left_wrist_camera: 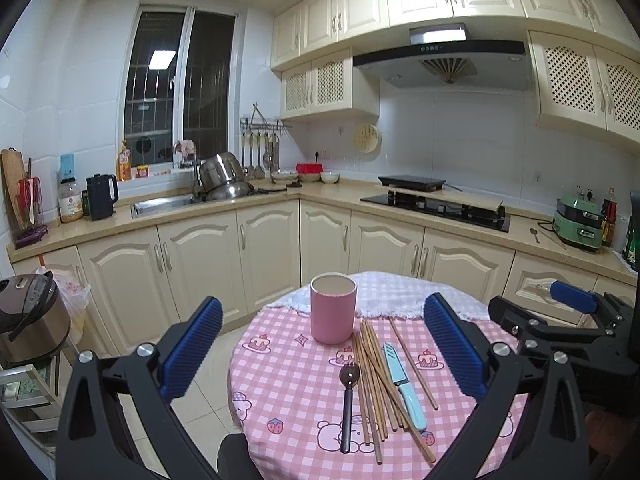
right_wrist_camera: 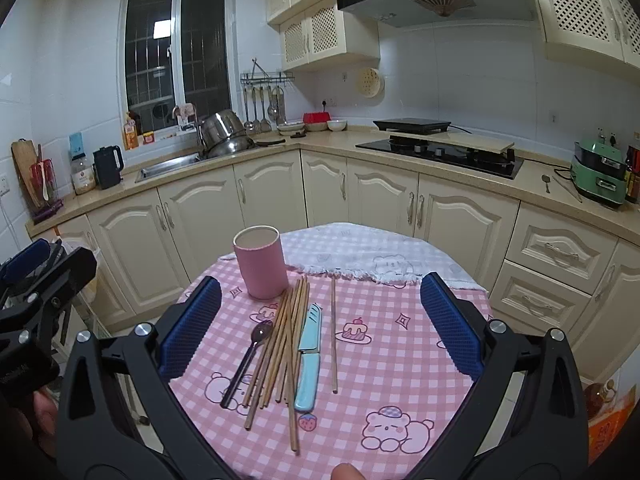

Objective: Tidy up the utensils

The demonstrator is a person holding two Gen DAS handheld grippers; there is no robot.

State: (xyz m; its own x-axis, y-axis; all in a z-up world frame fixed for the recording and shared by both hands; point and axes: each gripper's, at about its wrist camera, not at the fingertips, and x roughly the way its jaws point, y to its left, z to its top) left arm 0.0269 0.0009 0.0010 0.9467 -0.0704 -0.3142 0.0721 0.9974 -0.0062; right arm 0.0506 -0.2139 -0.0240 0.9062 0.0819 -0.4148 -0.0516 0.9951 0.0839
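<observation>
Round table (left_wrist_camera: 280,392) (right_wrist_camera: 420,360), pink gingham cloth printed with bears, cakes and strawberries; a white fringed cloth (left_wrist_camera: 400,292) (right_wrist_camera: 360,248) covers the far part.

Utensils lie loose near the table's middle, handles toward the cameras:
- One pink cylindrical cup (left_wrist_camera: 333,308) (right_wrist_camera: 260,266), upright, cream inside, nothing seen in it. It stands just beyond the utensils, at the far left of the group.
- Wooden chopsticks (left_wrist_camera: 374,384) (right_wrist_camera: 280,344), thin brown sticks in a loose fanned bundle, overlapping; exact count cannot be told, roughly ten. Their far tips lie just beside the cup's base.
- One single chopstick (left_wrist_camera: 412,364) (right_wrist_camera: 333,332) lies apart, on the right of the knife.
- One small knife (left_wrist_camera: 402,386) (right_wrist_camera: 309,356), pale blue handle and pale blue blade sheath, touching the bundle's right edge.
- One spoon (left_wrist_camera: 347,404) (right_wrist_camera: 248,364), dark handle, shiny bowl, at the bundle's left.

Left gripper (left_wrist_camera: 322,354): black frame, blue ribbed pads, jaws spread wide, nothing between them, held above the table's near side, aimed at the cup and utensils.

Right gripper (right_wrist_camera: 320,324): same build, jaws spread wide, holding nothing, above the near edge over the utensils. It also shows at the right edge of the left camera.
</observation>
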